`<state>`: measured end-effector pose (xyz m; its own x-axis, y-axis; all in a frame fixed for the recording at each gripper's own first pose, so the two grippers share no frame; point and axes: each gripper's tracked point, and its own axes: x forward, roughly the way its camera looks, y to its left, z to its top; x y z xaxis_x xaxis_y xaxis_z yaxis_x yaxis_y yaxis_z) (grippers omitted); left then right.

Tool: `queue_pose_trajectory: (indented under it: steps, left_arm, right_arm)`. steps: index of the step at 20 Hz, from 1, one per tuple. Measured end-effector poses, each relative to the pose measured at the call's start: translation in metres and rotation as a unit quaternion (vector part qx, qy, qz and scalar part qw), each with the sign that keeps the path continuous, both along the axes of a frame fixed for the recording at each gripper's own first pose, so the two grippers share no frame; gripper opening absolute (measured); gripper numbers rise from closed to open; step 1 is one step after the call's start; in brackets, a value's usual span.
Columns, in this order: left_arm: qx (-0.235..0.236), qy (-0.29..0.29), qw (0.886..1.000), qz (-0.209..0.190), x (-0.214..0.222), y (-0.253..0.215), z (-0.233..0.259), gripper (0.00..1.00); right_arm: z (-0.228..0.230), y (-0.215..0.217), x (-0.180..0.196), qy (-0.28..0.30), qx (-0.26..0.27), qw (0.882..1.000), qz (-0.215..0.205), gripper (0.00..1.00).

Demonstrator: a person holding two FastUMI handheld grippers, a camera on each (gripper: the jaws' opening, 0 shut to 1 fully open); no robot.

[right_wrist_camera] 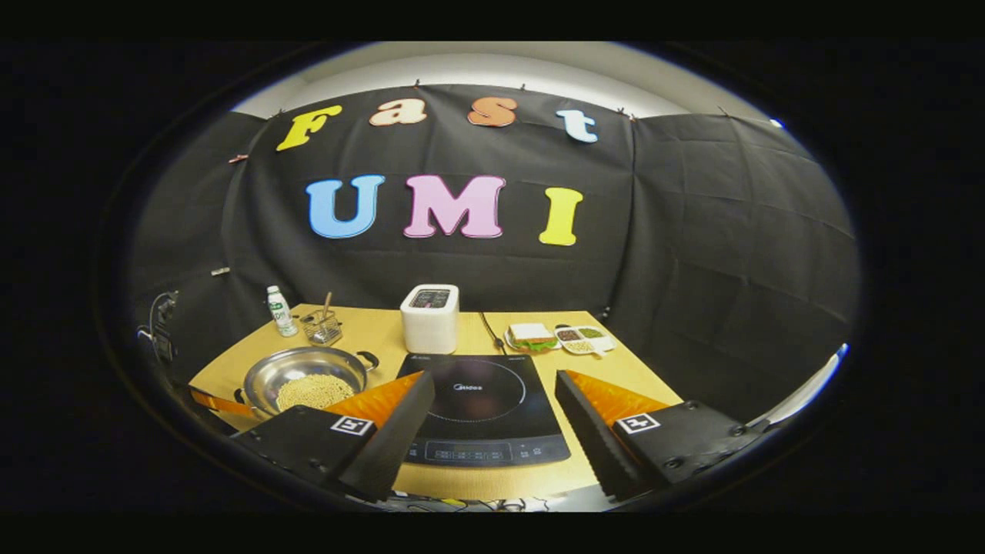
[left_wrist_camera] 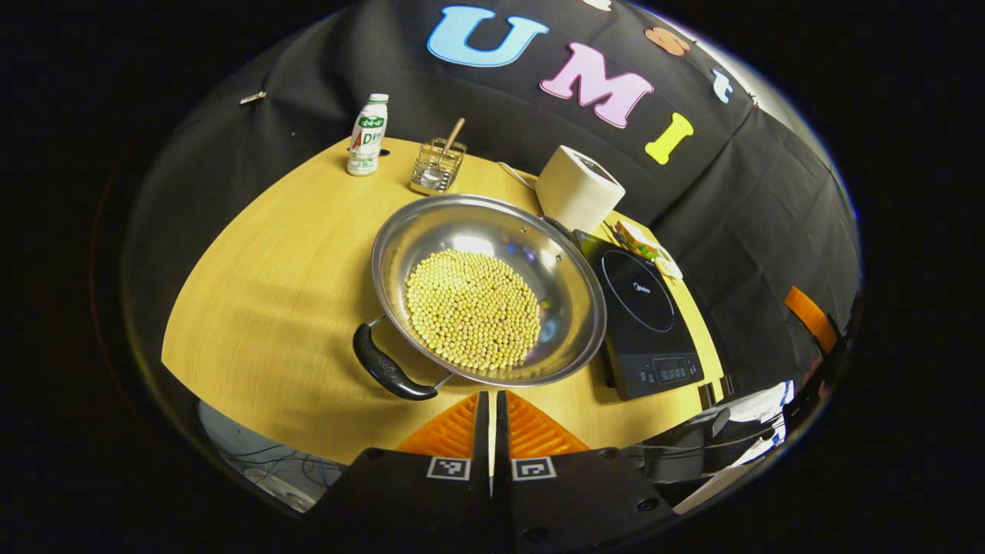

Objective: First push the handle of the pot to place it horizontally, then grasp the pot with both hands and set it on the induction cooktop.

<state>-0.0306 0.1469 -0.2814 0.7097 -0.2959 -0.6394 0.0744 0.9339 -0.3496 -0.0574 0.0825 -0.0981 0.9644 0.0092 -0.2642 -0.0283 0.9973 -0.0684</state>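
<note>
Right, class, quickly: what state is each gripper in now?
Left gripper: shut, holding nothing, just short of the pot.
Right gripper: open, empty, above the induction cooktop.

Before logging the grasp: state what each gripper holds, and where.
Nothing held. Left gripper shut, short of the pot; right gripper open above the cooktop.

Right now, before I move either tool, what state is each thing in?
Left tool: shut, holding nothing.
Right tool: open, holding nothing.
Pot: on the table beside the cooktop, beans inside.
Induction cooktop: bare top.
Bottle: upright, capped.
White appliance: upright behind the cooktop.
</note>
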Motion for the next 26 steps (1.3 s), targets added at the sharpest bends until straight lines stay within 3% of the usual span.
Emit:
queue_pose_trajectory:
  steps: [9,15,26]
  left_arm:
    - [0.016,0.034,0.999,-0.036,0.014,0.01,-0.015,0.05]
    - [0.02,0.069,0.996,-0.053,0.009,0.016,-0.023,0.05]
    - [0.036,0.071,0.996,-0.027,0.026,0.044,-0.026,0.05]
  right_arm:
    - [-0.013,0.003,-0.005,0.013,0.0,1.0,-0.021,0.98]
    - [-0.02,0.019,0.0,0.022,0.001,1.0,-0.013,0.98]
    - [-0.031,0.022,0.002,0.034,0.0,0.999,-0.016,0.98]
